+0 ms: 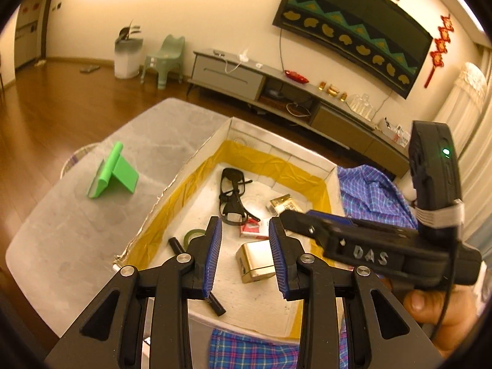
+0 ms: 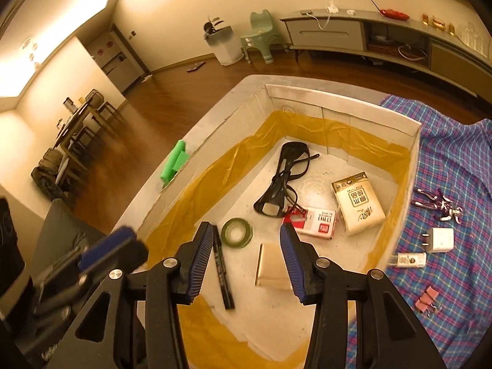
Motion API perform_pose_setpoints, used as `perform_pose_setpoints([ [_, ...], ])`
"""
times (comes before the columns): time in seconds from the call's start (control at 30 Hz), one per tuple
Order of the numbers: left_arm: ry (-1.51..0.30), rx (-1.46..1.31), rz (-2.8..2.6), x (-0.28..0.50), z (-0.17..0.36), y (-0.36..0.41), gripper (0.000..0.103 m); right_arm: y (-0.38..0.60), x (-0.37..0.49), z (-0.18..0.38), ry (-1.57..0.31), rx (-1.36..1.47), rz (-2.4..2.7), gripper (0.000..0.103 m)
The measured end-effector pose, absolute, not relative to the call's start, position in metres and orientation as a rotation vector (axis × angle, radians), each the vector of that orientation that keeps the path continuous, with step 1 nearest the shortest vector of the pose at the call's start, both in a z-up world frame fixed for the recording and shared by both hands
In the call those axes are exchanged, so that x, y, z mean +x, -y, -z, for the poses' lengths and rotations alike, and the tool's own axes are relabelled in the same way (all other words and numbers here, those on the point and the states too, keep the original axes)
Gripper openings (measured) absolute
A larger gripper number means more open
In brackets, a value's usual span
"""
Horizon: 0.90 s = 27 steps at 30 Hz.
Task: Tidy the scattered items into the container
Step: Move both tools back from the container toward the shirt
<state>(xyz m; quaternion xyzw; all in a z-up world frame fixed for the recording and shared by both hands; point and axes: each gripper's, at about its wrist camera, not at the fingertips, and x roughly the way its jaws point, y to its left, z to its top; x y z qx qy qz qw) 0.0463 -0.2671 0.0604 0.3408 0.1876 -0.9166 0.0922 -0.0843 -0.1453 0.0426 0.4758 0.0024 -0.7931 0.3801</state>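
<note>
A white cardboard box point(image 1: 276, 144) point(image 2: 338, 107) lined with yellow tape holds black glasses point(image 1: 232, 196) point(image 2: 286, 178), a green tape roll point(image 1: 192, 235) point(image 2: 236, 232), a black marker point(image 1: 215, 303) point(image 2: 223, 279), a red-white pack point(image 1: 253, 229) point(image 2: 313, 223), a beige pack point(image 2: 358, 207) and a gold box point(image 1: 256, 261) point(image 2: 270, 266). My left gripper point(image 1: 246, 255) is open and empty over the box. My right gripper point(image 2: 246, 258) is open and empty over the box too. Outside, on the plaid cloth, lie a silver figure point(image 2: 439, 204), a white charger point(image 2: 439, 240), a small white tube point(image 2: 410, 259) and pink binder clips point(image 2: 429, 301).
A green phone stand point(image 1: 113, 173) point(image 2: 173, 166) stands on the grey tabletop point(image 1: 77, 215) left of the box. The plaid cloth point(image 1: 369, 190) point(image 2: 455, 153) covers the right side. A TV cabinet point(image 1: 276, 86) stands along the far wall beyond wooden floor.
</note>
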Motion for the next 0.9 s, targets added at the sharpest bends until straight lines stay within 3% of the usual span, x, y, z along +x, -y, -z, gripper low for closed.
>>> perform_pose_setpoints([
  [0.9, -0.411, 0.941, 2.833, 0.061, -0.101, 0.199, 0.033, 0.057, -0.009, -0.06, -0.044, 1.015, 1.978, 0.049],
])
